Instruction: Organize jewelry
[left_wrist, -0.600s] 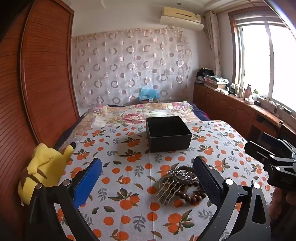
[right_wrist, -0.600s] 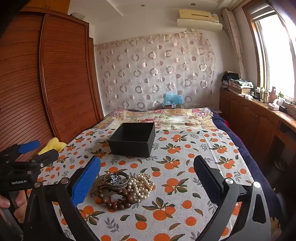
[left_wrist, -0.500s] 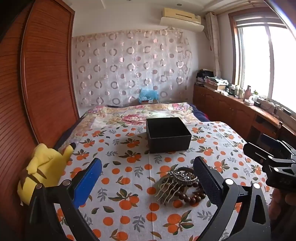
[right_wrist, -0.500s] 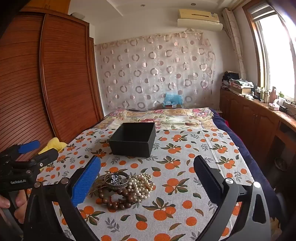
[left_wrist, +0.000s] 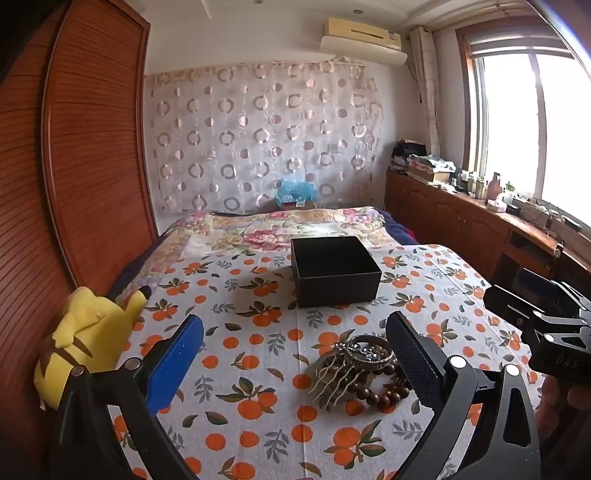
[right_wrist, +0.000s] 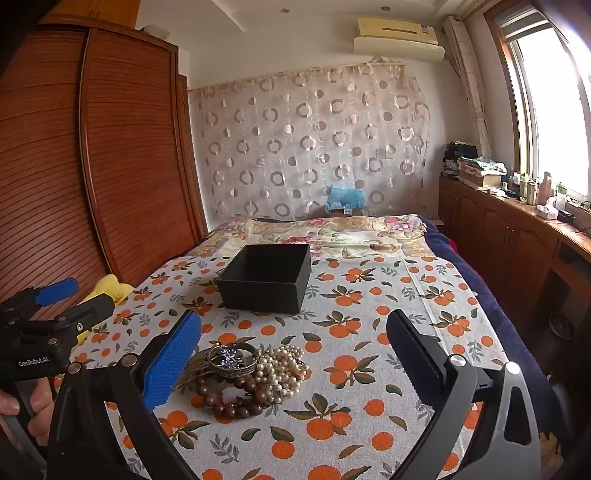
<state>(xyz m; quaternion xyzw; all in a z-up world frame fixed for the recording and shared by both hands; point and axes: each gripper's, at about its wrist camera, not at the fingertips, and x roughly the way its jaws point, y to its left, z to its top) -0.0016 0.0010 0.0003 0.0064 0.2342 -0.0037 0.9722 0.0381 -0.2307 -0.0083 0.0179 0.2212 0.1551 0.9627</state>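
1. Little differs from a moment ago: the left gripper (left_wrist: 295, 354) and right gripper (right_wrist: 293, 350) hover as before over the orange-print cloth (right_wrist: 369, 295), fingers spread wide, pinching nothing.
2. The jewelry pile (right_wrist: 247, 373) lies unmoved on the cloth: a metal bangle (right_wrist: 232, 358) atop wooden beads (right_wrist: 236, 402), pearls (right_wrist: 280, 369) touching at 3 o'clock, a hair comb (left_wrist: 334, 376).
3. The open black box (right_wrist: 266, 280) stands at 12 o'clock of the pile, apart from it.
4. A yellow plush toy (left_wrist: 85, 339) sits at 9 o'clock, by the wardrobe (left_wrist: 74, 147).
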